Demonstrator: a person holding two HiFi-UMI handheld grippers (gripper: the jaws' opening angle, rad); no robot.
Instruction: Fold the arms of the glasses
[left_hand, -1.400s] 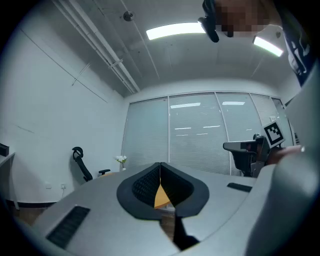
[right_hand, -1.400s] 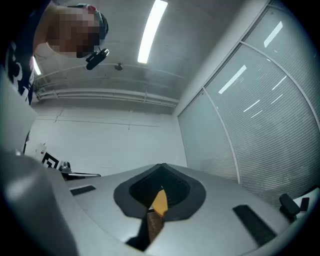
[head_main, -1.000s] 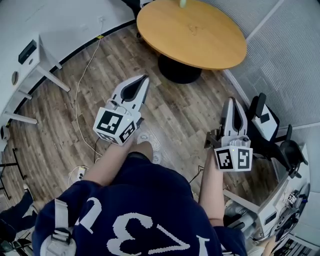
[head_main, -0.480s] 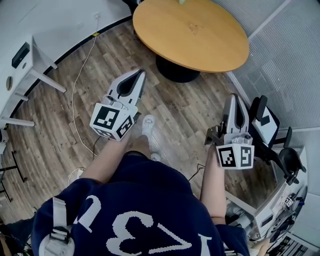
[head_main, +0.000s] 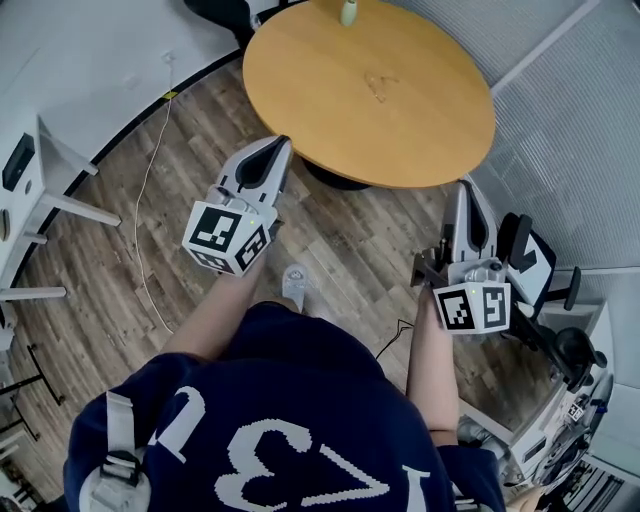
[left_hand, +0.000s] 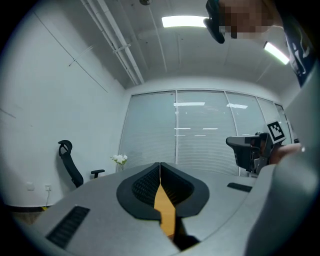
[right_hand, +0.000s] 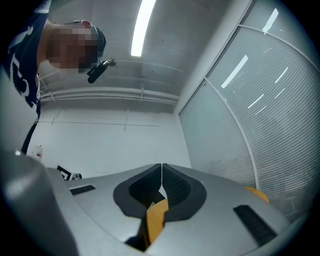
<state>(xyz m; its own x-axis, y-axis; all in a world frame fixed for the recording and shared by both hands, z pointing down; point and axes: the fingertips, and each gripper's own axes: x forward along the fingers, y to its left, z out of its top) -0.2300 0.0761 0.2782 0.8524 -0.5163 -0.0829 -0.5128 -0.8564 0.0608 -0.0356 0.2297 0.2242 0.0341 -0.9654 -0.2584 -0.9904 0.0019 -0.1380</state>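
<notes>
We're looking down on a navy top (head_main: 270, 420) with short sleeves and big white numerals (head_main: 262, 462) across it. A grey strap (head_main: 120, 425) with a buckle runs over the left shoulder, and below we catch one white shoe (head_main: 294, 284). The left gripper (head_main: 284, 142) has a pale grey tapered shell with a dark teardrop hollow, and its cube (head_main: 228, 240) carries black-and-white square markers. The right gripper (head_main: 467, 186) matches, marker cube (head_main: 470, 307) and all, with a black bracket (head_main: 428, 272) on its side. Up close we see black ribbed pads (left_hand: 142, 186) set in smooth grey, and dark slots in the shell.
</notes>
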